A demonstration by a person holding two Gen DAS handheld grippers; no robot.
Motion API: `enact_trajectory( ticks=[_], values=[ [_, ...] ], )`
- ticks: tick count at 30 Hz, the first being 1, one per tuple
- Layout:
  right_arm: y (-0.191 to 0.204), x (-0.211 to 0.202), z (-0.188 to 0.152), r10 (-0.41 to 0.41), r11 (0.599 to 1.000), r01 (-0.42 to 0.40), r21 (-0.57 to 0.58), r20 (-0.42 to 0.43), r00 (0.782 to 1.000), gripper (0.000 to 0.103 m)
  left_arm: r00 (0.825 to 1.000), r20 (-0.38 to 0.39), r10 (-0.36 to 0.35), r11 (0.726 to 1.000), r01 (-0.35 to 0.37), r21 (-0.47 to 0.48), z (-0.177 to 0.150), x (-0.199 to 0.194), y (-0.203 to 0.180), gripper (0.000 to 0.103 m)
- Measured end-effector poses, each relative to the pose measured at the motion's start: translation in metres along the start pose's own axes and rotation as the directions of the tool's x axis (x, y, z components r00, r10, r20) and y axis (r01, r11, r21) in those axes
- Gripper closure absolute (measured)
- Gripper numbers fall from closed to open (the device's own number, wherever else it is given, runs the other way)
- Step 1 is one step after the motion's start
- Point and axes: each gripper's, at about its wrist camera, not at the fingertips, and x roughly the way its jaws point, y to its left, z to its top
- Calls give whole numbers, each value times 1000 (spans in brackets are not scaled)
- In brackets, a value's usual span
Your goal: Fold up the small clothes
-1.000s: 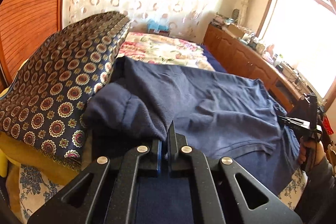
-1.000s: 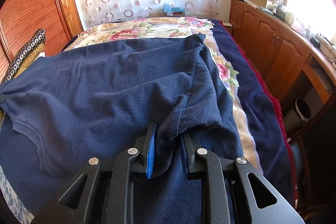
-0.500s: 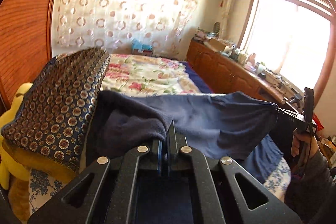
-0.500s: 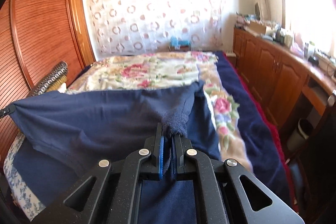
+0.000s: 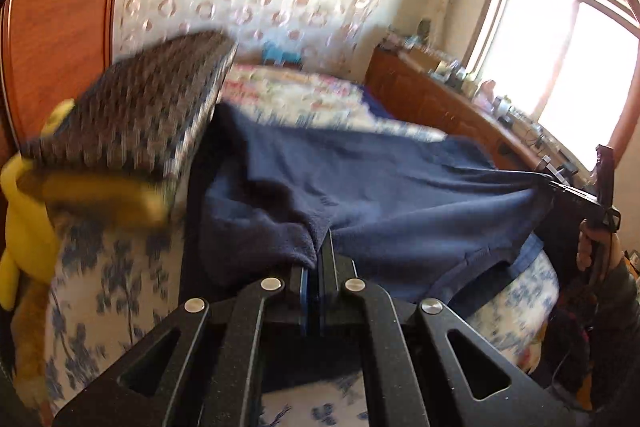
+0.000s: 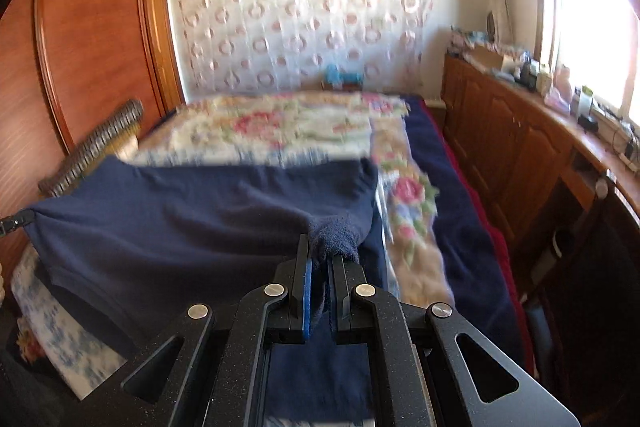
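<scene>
1. While I hold the navy garment [image 5: 384, 187] stretched between my two tools, my left gripper [image 5: 320, 267] has its jaws pressed together on a bunched fold of the cloth at about 6 o'clock in the left wrist view; the fabric bulges out just above the fingertips.
2. My right gripper [image 6: 320, 267] pinches another wad of the same garment [image 6: 192, 227] between its jaws; its jaws have just been closing, and the blue pad [image 6: 307, 303] on the left finger shows beside the clamped cloth.
3. From the left wrist view, the right gripper [image 5: 560, 187] appears at 3 o'clock with the garment's far corner drawn up to it; my hand [image 5: 592, 243] grips its handle just below.
4. From the right wrist view, the left gripper's tip [image 6: 16, 221] shows at 9 o'clock, touching the garment's other corner; the cloth hangs taut between the two, above the bed [image 6: 460, 227].
5. The garment's neckline edge [image 5: 492, 259] curves at 4 o'clock in the left view, over a blue-flowered sheet [image 5: 120, 267].
6. A patterned cushion [image 5: 132, 115] lies at 10 o'clock, blurred, with a yellow soft toy [image 5: 24, 203] beneath it at 9 o'clock.
7. The floral quilt [image 6: 288, 127] covers the bed at 12 o'clock; a wooden cabinet [image 6: 520, 139] runs along 2 o'clock under the window [image 5: 568, 47]; a wooden wardrobe [image 6: 88, 27] stands at 10 o'clock.
</scene>
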Motion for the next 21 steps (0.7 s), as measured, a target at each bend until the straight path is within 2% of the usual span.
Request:
enact_trajectory(
  ticks=[7,11,12,14,15,17,18,19,21],
  values=[
    [6,31,-23,-36,999,35,-9,-86,996,97,997,-67,32,999,-31,22,-19,15,-1,98],
    [8,29,-19,-35,999,35,-2,-93,995,96,997,-65,45,999,-43,31,-29,11,-5,88],
    [8,25,-13,-36,999,36,-2,-90,995,91,997,-59,46,999,-44,31,-30,8,-3,83],
    [6,16,-12,-46,999,46,-1,-80,996,88,998,-44,43,999,-42,29,-30,1,1,74],
    [4,11,-11,-47,999,48,2,-75,996,85,999,-35,38,999,-37,25,-26,-2,3,63],
    [3,5,-10,-56,998,57,11,-60,997,74,1000,-6,21,1000,-21,18,-23,-11,4,60],
    [3,3,-12,-56,998,57,16,-46,997,65,1000,4,24,1000,-24,17,-21,-16,5,52],
    [4,-2,-13,-53,998,54,24,-29,998,62,1000,8,30,999,-30,15,-19,-18,5,37],
    [8,-8,-14,-39,999,39,35,-8,999,61,999,38,31,999,-32,11,-16,-26,8,25]
  ],
)
